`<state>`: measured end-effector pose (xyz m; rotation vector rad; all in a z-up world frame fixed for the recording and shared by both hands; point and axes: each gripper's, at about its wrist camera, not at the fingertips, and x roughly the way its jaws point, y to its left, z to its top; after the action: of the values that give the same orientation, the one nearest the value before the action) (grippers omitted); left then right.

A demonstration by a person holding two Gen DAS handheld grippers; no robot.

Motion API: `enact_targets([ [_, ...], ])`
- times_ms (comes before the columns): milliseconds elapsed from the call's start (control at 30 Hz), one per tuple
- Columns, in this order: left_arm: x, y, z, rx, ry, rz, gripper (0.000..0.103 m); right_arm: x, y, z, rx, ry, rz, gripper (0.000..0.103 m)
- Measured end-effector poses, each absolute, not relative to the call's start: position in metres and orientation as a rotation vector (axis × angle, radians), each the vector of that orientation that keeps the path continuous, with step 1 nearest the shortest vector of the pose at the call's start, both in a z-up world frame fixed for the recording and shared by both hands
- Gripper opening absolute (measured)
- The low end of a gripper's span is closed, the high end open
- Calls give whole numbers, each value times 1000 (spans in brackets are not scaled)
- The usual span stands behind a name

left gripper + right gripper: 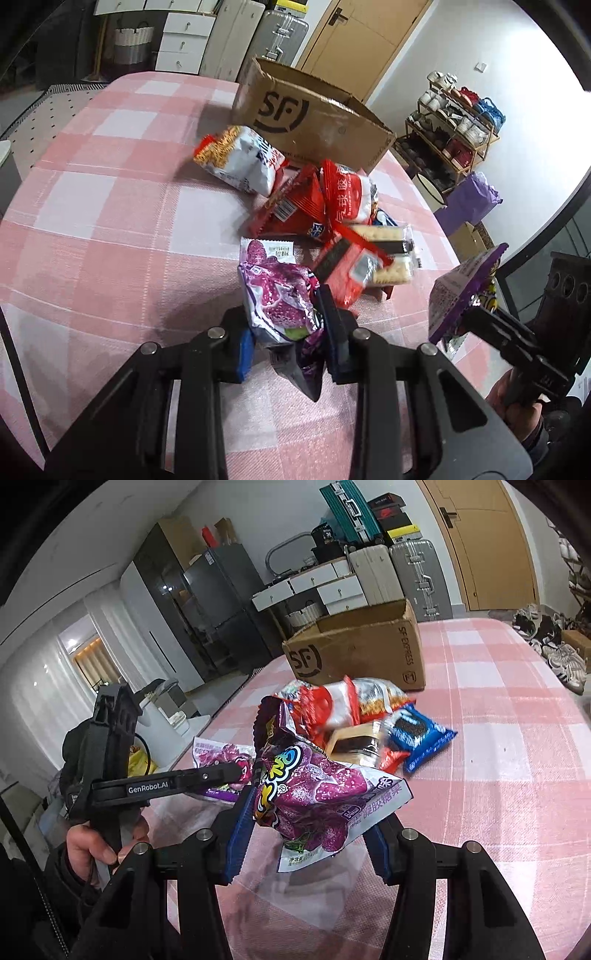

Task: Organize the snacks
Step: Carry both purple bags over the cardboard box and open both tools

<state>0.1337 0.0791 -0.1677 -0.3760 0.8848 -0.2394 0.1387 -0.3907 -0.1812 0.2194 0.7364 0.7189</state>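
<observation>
Now both claws carry a snack bag above the round table (110, 221) with the pink and white checked cloth. At the bottom centre of the left wrist view, the left gripper (288, 332) is closed on a crinkled purple and white plastic candy bag (277, 299), and its blue pads (243, 350) press on the lower part of the bag from both sides. The same left gripper shows at the middle left of the right wrist view, where a hand (96, 845) holds its black handle. At the bottom centre of the right wrist view, the right gripper (310, 838) grips a second purple plastic candy bag with colourful letters (314, 797); this bag is tilted and lifted off the cloth, with its shadow on the cloth below it. In the left wrist view this second bag shows at the right edge, in the black fingers of the right gripper. In the middle of the table lies a loose pile of other snacks: a white and orange noodle packet (240, 158), two red plastic packets (295, 206) that lean on each other, a clear packet of pale crackers (388, 254), and a blue cookie packet (421, 738) at the right side of the pile in the right wrist view. Behind the pile, near the far edge of the table, stands an open brown cardboard box with a black "SF" mark (314, 118), close to the noodle packet but I cannot tell if they touch. Whether anything lies inside the box is hidden.
</observation>
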Motion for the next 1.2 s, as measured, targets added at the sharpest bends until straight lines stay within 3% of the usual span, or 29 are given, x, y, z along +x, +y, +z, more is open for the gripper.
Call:
enact_targets([
  [467, 128, 96, -112, -309, 791, -244, 27, 161, -386, -147, 213, 672, 739, 55],
  [1200, 251, 92, 8, -172, 714, -258, 27, 284, -369, -56, 217, 595, 775, 55],
])
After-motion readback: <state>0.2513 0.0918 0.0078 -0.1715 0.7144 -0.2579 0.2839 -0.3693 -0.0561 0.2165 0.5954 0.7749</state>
